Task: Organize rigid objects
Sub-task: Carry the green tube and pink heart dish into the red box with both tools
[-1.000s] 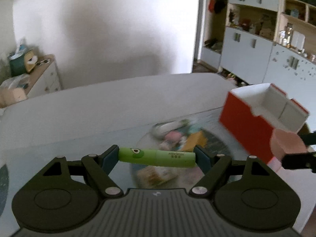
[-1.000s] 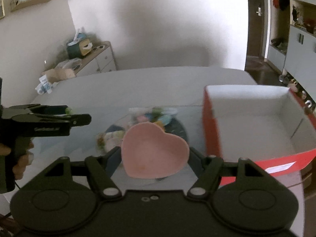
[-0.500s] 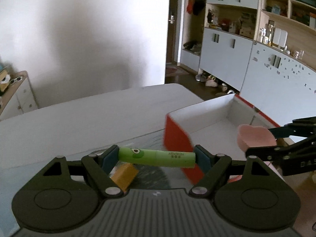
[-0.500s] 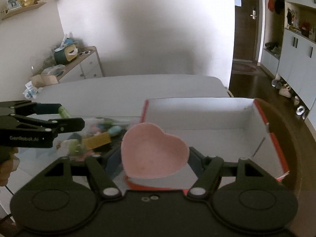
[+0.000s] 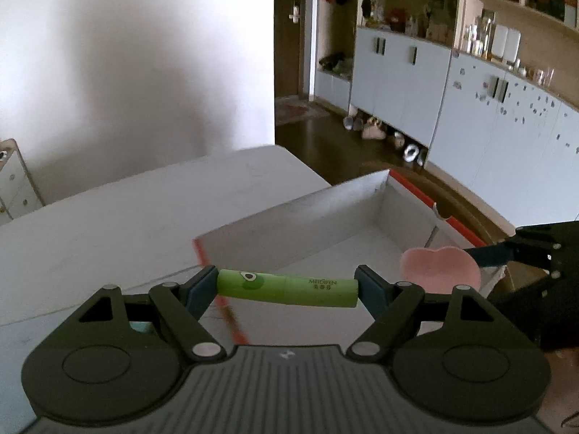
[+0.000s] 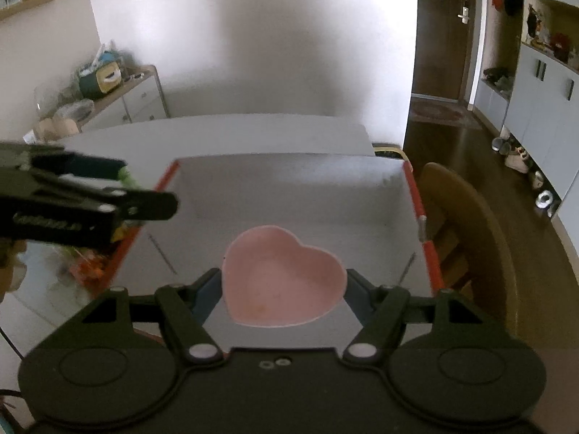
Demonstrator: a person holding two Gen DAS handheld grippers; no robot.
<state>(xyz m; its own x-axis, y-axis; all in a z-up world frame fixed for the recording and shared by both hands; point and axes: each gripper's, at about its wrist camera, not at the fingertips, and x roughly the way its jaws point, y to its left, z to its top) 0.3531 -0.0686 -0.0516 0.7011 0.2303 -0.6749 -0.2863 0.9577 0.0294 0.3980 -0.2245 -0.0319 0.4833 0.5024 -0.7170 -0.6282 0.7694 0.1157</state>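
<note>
My left gripper (image 5: pixel 287 284) is shut on a green tube (image 5: pixel 287 286) with a cartoon eye, clamped end to end and lying crosswise. It hangs over the near left corner of a red box with a white inside (image 5: pixel 347 231). My right gripper (image 6: pixel 283 282) is shut on a pink heart-shaped dish (image 6: pixel 284 276), held level above the inside of the same box (image 6: pixel 289 195). In the left wrist view the pink dish (image 5: pixel 439 269) shows at the right. In the right wrist view the left gripper (image 6: pixel 141 195) reaches in from the left beside the box wall.
The box stands on a white table (image 5: pixel 144 209). A heap of small colourful objects (image 6: pixel 87 264) lies on the table left of the box. A wooden chair (image 6: pixel 466 231) stands right of the box. Cabinets (image 5: pixel 470 101) line the far right wall.
Both grippers have carried their objects rightward from the heap of small items to over the red box. The box has come closer in both views, and both grips are unchanged.
</note>
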